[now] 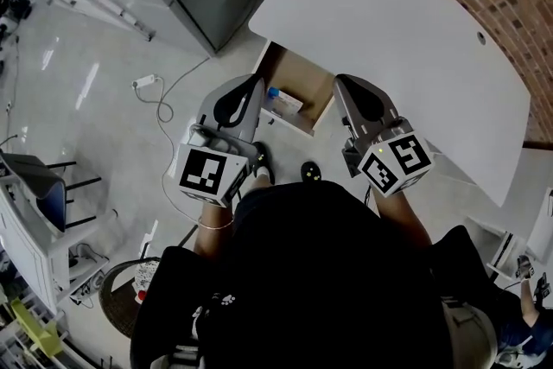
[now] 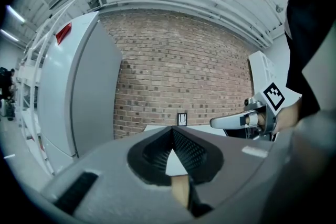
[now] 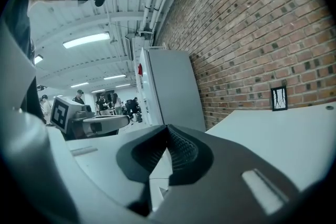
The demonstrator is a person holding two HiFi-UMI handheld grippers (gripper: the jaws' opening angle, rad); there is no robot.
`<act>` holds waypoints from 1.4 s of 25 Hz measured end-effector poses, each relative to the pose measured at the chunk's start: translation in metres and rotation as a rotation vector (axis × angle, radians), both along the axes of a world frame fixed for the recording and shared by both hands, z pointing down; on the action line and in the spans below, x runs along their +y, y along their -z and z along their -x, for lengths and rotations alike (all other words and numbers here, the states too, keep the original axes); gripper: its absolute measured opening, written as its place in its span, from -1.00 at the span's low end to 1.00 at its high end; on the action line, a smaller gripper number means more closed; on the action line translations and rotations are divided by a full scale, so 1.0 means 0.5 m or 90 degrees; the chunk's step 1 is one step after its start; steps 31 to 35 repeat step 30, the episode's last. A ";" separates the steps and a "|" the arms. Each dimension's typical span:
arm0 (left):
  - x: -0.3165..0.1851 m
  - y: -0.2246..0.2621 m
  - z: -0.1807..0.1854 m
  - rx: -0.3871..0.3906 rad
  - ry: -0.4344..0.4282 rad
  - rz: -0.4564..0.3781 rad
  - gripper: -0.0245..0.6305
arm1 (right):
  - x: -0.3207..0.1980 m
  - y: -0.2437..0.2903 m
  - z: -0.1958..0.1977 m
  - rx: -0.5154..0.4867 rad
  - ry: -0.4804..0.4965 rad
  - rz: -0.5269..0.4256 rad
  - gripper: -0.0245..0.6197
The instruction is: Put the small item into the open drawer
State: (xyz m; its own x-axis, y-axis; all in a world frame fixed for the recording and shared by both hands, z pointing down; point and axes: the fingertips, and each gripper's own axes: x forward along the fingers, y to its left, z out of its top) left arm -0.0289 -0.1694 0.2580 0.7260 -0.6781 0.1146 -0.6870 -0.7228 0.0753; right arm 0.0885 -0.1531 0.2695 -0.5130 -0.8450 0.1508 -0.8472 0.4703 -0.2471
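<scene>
While open, boxy wood-toned drawer (image 1: 308, 82) under smooth, curved white tabletop (image 1: 389, 39).

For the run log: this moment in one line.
left gripper: shut, empty | right gripper: shut, empty | drawer: open | small item: inside

The light-brown wooden drawer (image 1: 304, 85) stands pulled open from under the near edge of the white counter (image 1: 389, 30). A small flat white box with blue and red marks (image 1: 282, 103) lies inside it, toward its left side
</scene>
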 end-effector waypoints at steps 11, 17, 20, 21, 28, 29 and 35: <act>-0.001 0.007 0.001 0.003 0.006 -0.002 -0.94 | 0.010 -0.006 0.002 0.023 0.009 0.014 -0.90; -0.003 0.009 0.006 0.002 0.009 -0.005 -0.94 | 0.007 -0.005 0.006 0.012 0.008 0.013 -0.90; -0.003 0.009 0.003 0.000 0.006 -0.007 -0.94 | 0.007 -0.009 0.005 0.008 0.007 0.019 -0.90; -0.004 0.009 0.002 0.000 0.006 -0.007 -0.94 | 0.006 -0.010 0.003 0.007 0.006 0.020 -0.90; -0.008 0.009 0.000 0.000 0.006 -0.004 -0.94 | 0.005 -0.014 0.002 0.006 0.009 0.025 -0.90; -0.008 0.009 0.001 0.000 0.007 -0.003 -0.94 | 0.005 -0.014 0.003 0.007 0.009 0.025 -0.90; -0.008 0.009 0.001 0.000 0.008 -0.001 -0.94 | 0.005 -0.014 0.003 0.007 0.010 0.025 -0.90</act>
